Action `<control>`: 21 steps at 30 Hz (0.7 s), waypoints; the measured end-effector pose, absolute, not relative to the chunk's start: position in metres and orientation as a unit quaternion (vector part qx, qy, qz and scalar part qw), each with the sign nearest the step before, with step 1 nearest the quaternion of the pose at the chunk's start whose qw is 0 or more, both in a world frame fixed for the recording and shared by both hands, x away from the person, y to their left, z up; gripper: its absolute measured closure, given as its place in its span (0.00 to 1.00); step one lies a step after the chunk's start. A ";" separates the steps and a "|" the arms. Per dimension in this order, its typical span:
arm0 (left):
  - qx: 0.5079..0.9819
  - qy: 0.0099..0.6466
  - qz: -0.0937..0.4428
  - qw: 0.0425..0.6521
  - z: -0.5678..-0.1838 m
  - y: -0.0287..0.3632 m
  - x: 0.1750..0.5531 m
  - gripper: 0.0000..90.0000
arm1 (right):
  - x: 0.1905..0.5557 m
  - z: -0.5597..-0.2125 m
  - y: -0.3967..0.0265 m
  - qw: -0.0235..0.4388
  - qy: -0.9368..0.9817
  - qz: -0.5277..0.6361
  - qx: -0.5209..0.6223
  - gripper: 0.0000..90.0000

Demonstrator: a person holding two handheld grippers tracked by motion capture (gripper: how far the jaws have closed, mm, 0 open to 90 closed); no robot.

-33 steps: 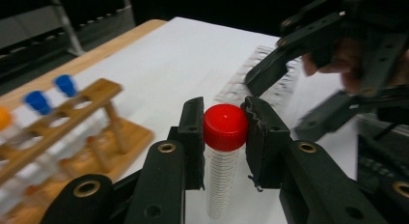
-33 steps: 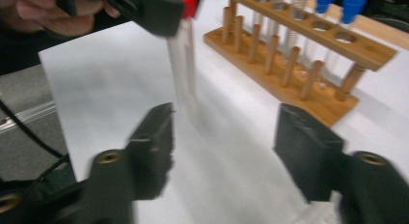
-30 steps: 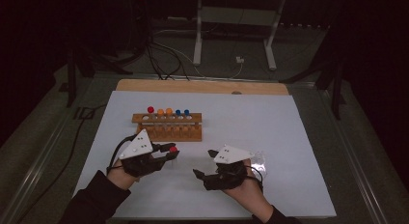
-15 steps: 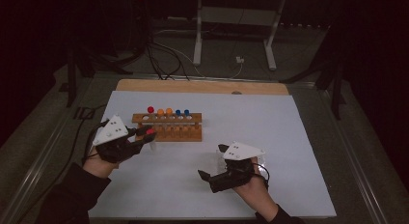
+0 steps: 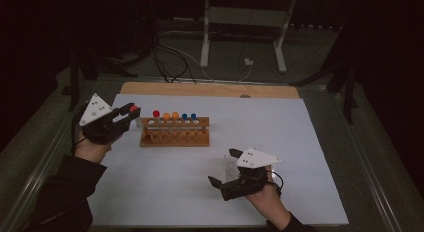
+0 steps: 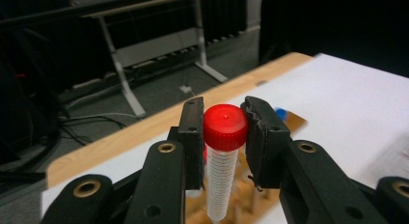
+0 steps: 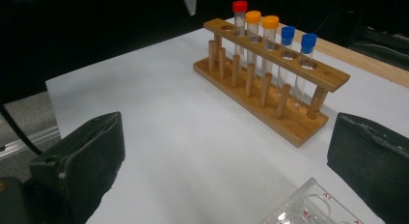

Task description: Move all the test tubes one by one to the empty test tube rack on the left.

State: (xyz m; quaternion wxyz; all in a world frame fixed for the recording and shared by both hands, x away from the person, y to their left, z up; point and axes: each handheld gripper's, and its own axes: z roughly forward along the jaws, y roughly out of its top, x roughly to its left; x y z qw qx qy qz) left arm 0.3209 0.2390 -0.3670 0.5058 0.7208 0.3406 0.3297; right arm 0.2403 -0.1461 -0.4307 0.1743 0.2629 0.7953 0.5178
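Observation:
A wooden rack (image 5: 175, 138) stands on the white sheet and holds one red-capped, two orange-capped and two blue-capped tubes (image 7: 263, 38). My left gripper (image 5: 126, 113) hovers off the rack's left end, shut on a red-capped tube (image 6: 224, 130) that hangs upright between its pads. The tube's pointed tip (image 7: 189, 3) shows in the right gripper view. My right gripper (image 5: 223, 168) rests near the front of the sheet. Its jaws have just been opening and now stand wide (image 7: 226, 154), gripping nothing. A clear plastic plate (image 7: 316, 207) lies on the sheet between them.
The white sheet (image 5: 280, 142) covers a wooden board (image 5: 210, 89) whose far edge shows. Dark floor, cables (image 5: 170, 57) and a white metal stand (image 5: 245, 22) lie beyond the table. Two rack holes (image 7: 226, 27) at the left end are unfilled.
My left gripper has carried the red-capped tube left and away, from in front of the rack to beside its left end. The right gripper's jaws have spread wider.

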 end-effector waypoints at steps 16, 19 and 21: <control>0.701 0.393 0.325 0.499 -0.406 0.229 0.373 0.80 | 0.242 -0.430 -0.155 0.164 0.787 0.532 0.266 0.00; 0.709 0.399 0.320 0.485 -0.417 0.227 0.377 0.80 | 0.242 -0.430 -0.155 0.162 0.787 0.533 0.266 0.00; 0.714 0.402 0.317 0.477 -0.423 0.225 0.378 0.80 | 0.242 -0.430 -0.156 0.160 0.785 0.535 0.266 0.00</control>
